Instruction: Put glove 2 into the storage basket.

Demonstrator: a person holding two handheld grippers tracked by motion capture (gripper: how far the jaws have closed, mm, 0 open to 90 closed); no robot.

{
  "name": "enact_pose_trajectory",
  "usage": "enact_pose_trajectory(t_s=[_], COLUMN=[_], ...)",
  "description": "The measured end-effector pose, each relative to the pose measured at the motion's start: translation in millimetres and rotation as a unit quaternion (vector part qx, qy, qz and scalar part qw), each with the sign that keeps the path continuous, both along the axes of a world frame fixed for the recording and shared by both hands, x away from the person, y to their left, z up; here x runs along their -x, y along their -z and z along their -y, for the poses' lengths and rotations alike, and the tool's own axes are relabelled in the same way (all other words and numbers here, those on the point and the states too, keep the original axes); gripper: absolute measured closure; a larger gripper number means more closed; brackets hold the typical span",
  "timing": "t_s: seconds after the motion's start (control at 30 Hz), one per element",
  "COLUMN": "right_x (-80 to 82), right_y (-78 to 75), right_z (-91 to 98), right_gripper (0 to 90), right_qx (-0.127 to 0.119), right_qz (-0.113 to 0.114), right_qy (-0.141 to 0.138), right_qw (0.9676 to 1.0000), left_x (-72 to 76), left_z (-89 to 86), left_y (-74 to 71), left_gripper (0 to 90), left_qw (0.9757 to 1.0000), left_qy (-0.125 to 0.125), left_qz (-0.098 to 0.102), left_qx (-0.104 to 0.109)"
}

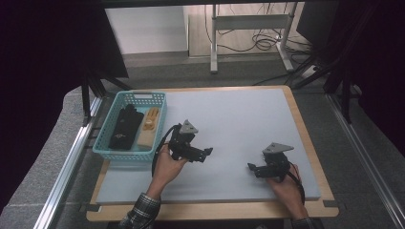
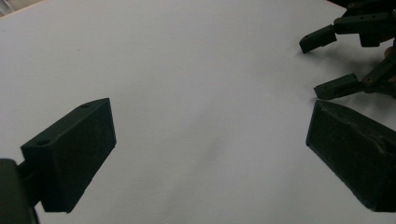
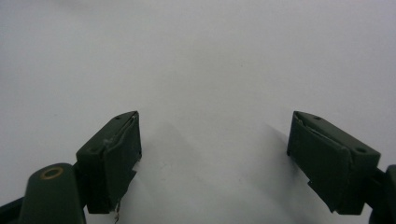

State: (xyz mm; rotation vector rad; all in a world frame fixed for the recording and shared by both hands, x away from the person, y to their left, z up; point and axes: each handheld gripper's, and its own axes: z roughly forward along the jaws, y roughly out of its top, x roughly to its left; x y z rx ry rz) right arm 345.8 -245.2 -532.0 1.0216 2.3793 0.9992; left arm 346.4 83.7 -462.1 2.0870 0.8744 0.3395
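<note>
High view: left tool [image 1: 206, 153] and right tool [image 1: 251, 168] sit low over the grey worktop [image 1: 239, 119], both w/ jaws wide, nothing between them. Right tool is near the left one's tips. A blue basket [image 1: 107, 143] is just behind the left tool, w/ a black thing [image 1: 125, 128] and a tan thing [image 1: 149, 127] inside.
</note>
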Motion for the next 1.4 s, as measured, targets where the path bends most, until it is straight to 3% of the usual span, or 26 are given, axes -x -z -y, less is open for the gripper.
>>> enact_pose_trajectory(t_s=[0.3, 0.7, 1.4], right_x=[0.0, 0.0, 0.1], right_y=[0.0, -0.1, -0.1], right_z=[0.0, 0.0, -0.1], right_gripper=[17.3, 17.3, 17.3], right_qx=[0.000, 0.000, 0.000], right_qz=[0.000, 0.000, 0.000], right_qy=[0.000, 0.000, 0.000], right_qw=[1.0000, 1.0000, 1.0000], left_x=[6.3, 14.0, 21.0], left_z=[15.6, 21.5, 36.4], left_y=[16.1, 40.8, 81.2], left_gripper=[1.9, 1.5, 0.6], left_qw=[0.9999, 0.9996, 0.9976], left_qy=[0.014, 0.021, 0.015], left_qz=[-0.007, -0.020, -0.033], left_qx=[-0.003, -0.003, -0.059])
